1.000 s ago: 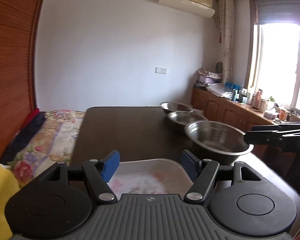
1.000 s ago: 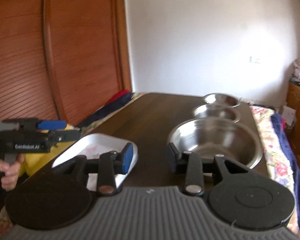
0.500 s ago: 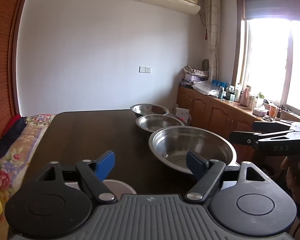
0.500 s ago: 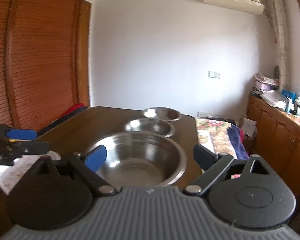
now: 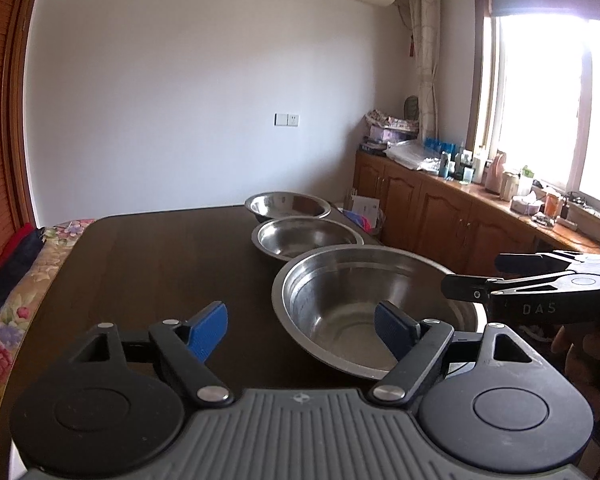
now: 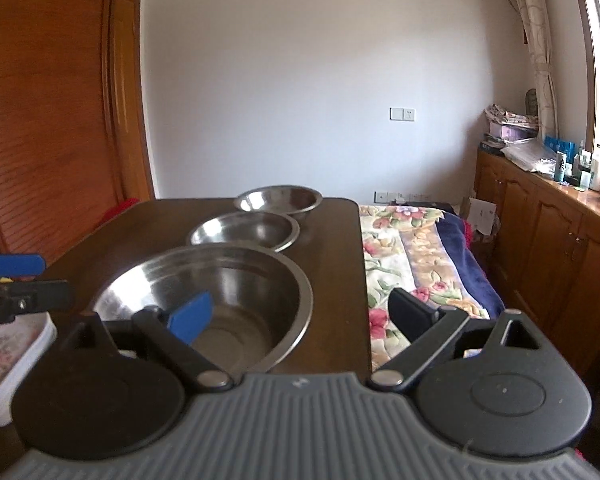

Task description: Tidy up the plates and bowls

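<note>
Three steel bowls stand in a row on the dark wooden table (image 5: 148,264): a large near bowl (image 5: 364,304), a middle bowl (image 5: 306,236) and a far bowl (image 5: 286,204). My left gripper (image 5: 300,330) is open, its right pad over the large bowl's near left rim and nothing between the pads. My right gripper (image 6: 300,316) is open and straddles the right rim of the large bowl (image 6: 204,292), one pad over the inside and the other past the table edge. A white floral dish (image 6: 8,348) lies at the lower left, under the left gripper (image 6: 28,282).
A bed with a floral blanket (image 6: 412,248) runs along the table's right side. Wooden cabinets (image 6: 540,216) with bottles line the window wall. Wooden doors (image 6: 52,120) stand on the left. A person's hand (image 5: 580,344) holds the right gripper (image 5: 480,274).
Both grippers swung right, away from the white dish and onto the large bowl. The right gripper's jaws went from narrow to wide. The dish has left the left wrist view.
</note>
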A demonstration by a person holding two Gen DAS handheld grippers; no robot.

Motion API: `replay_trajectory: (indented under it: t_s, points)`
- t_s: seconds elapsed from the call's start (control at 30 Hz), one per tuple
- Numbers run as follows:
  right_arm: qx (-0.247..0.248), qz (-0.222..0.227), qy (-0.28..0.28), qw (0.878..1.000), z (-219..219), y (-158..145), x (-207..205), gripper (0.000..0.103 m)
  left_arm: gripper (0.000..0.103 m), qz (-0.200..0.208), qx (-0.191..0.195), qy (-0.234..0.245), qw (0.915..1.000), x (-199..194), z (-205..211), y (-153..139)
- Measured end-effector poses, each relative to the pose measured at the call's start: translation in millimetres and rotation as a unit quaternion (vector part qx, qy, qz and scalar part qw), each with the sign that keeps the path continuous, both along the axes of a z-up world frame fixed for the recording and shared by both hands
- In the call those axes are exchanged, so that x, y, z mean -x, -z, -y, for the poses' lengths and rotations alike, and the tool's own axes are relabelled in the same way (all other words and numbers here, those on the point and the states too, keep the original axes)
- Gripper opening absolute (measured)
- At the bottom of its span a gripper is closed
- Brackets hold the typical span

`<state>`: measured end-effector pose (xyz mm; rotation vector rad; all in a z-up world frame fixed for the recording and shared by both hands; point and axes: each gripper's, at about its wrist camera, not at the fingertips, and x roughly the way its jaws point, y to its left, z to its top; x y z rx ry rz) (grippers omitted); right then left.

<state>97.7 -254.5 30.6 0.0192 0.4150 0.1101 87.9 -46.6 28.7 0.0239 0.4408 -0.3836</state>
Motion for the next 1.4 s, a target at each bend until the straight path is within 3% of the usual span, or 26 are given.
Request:
replay_trajectory:
  t_s: [0.13,0.3,0.93,1.1,1.4]
  points:
    - [-0.001,-0.011,0.000,1.000,-1,5,-5,0.092,0.102,-0.014,0.000,-0.004,0.9999,-9,3,5]
    - [-0.009,-0.027,-0.001,1.000,-1,9,-9,0.086,0.090,-0.030,-0.002,-0.005,0.9995,-18,8,9]
    - [-0.040,-0.069,-0.002,0.997,4,20,-23,0.047,0.059,-0.069,-0.016,-0.001,0.9975,-26,16,14]
    - [-0.058,-0.077,-0.020,0.995,5,21,-22,0.023,0.056,-0.073,-0.010,-0.002,0.9973,-25,15,13]
    - [-0.124,-0.074,-0.025,0.989,15,18,-7,0.021,0.056,-0.068,0.033,0.012,0.9971,-7,4,4]
